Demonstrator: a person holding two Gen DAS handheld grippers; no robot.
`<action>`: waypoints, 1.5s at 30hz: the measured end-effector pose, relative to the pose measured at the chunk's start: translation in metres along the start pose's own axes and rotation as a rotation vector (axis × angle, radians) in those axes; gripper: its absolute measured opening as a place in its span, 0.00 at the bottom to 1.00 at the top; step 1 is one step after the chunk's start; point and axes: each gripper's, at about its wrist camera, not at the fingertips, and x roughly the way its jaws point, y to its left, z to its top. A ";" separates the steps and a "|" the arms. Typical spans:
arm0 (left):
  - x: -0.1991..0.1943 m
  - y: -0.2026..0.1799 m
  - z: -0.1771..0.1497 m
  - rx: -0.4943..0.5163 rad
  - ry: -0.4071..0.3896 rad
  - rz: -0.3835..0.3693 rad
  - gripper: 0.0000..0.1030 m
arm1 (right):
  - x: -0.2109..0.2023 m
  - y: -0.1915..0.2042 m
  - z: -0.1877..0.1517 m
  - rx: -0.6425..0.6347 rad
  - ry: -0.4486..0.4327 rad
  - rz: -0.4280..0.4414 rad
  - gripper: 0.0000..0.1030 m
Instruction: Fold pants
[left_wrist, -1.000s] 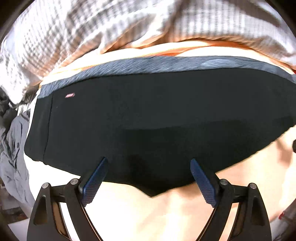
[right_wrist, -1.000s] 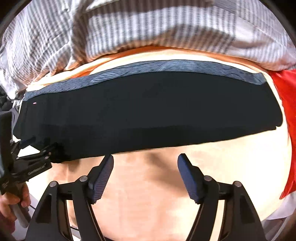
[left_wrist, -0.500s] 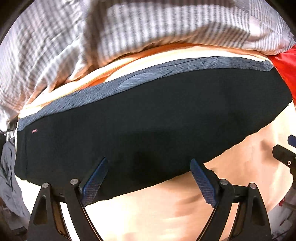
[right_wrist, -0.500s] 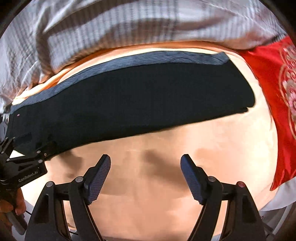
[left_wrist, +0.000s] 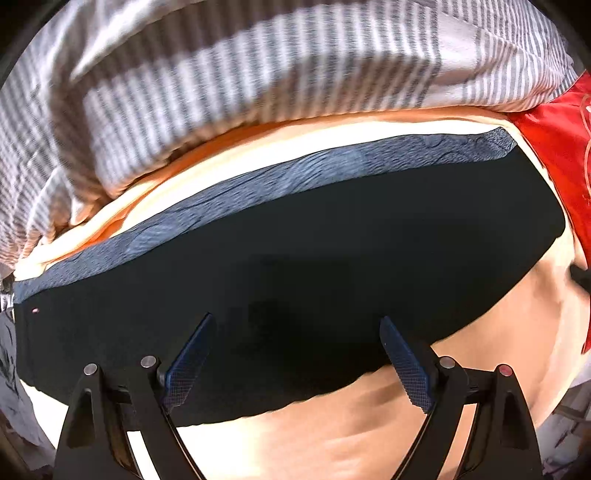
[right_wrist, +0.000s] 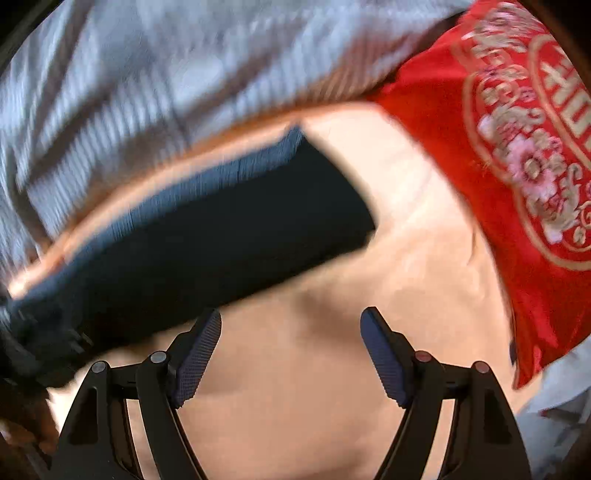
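Note:
The black pants (left_wrist: 314, 258) lie folded in a long strip across the peach sheet (left_wrist: 369, 435), with a blue-grey ribbed band (left_wrist: 295, 177) along the far edge. My left gripper (left_wrist: 295, 354) hangs open over the strip's near edge, nothing between its fingers. In the right wrist view the pants (right_wrist: 207, 236) reach in from the left and end at a square right end. My right gripper (right_wrist: 291, 350) is open above the bare sheet (right_wrist: 295, 387), just below and right of that strip. The left gripper's black frame (right_wrist: 33, 354) shows blurred at the left edge.
A grey-and-white striped quilt (left_wrist: 258, 74) is bunched along the far side. A red embroidered cloth (right_wrist: 517, 166) lies to the right of the pants, also seen as red cloth (left_wrist: 554, 147). Grey fabric (left_wrist: 11, 387) hangs at the left edge.
Both grippers have swept to the right along the pants; the strip's right end and the red cloth have come into view. The right wrist has rolled, tilting the picture. Jaws stay open.

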 end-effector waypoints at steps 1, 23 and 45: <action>0.000 -0.007 0.002 0.000 0.001 -0.003 0.88 | -0.007 -0.007 0.009 0.024 -0.054 0.043 0.78; 0.005 -0.023 0.022 -0.036 0.021 0.022 0.88 | 0.025 -0.070 0.032 0.251 0.022 0.233 0.35; 0.024 -0.061 0.016 -0.045 0.033 0.022 0.88 | 0.073 -0.067 0.106 0.238 -0.032 0.241 0.45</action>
